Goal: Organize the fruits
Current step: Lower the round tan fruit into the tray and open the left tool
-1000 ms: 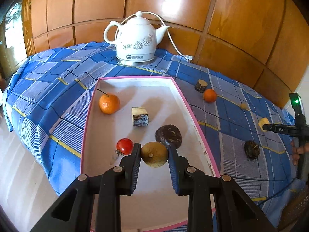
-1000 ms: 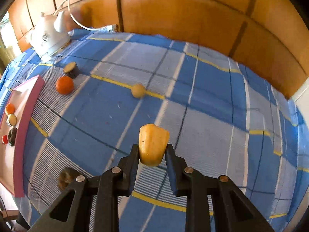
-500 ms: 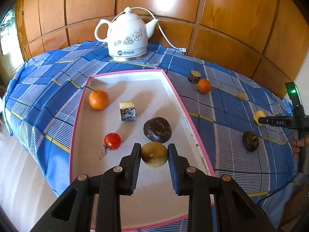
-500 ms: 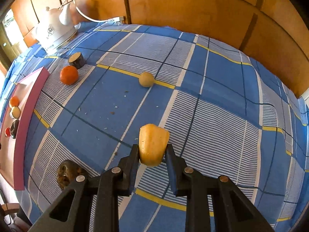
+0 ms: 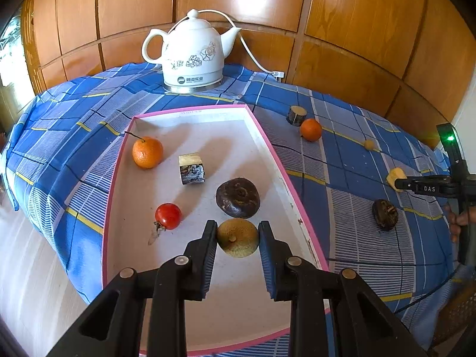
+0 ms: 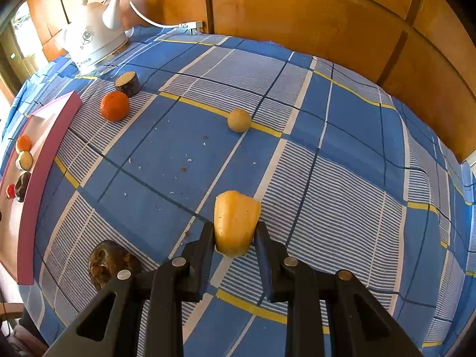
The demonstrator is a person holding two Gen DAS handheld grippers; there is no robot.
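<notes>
Gripping brown fruit (image 5: 237, 238), yellow piece (image 6: 235, 223).

White ceramic kettle (image 5: 192, 56) w/ floral print, on metal base (image 5: 193, 87), far edge of table, upright. White cord (image 5: 253, 56) runs from behind kettle to plug (image 5: 279, 74) lying on cloth by wall. Blue plaid tablecloth (image 6: 342, 163) w/ yellow lines covers table; few crumbs (image 6: 187, 160) on it. Orange wood-panel wall (image 5: 342, 15) behind. Pale floor (image 5: 26, 267) at left.
</notes>
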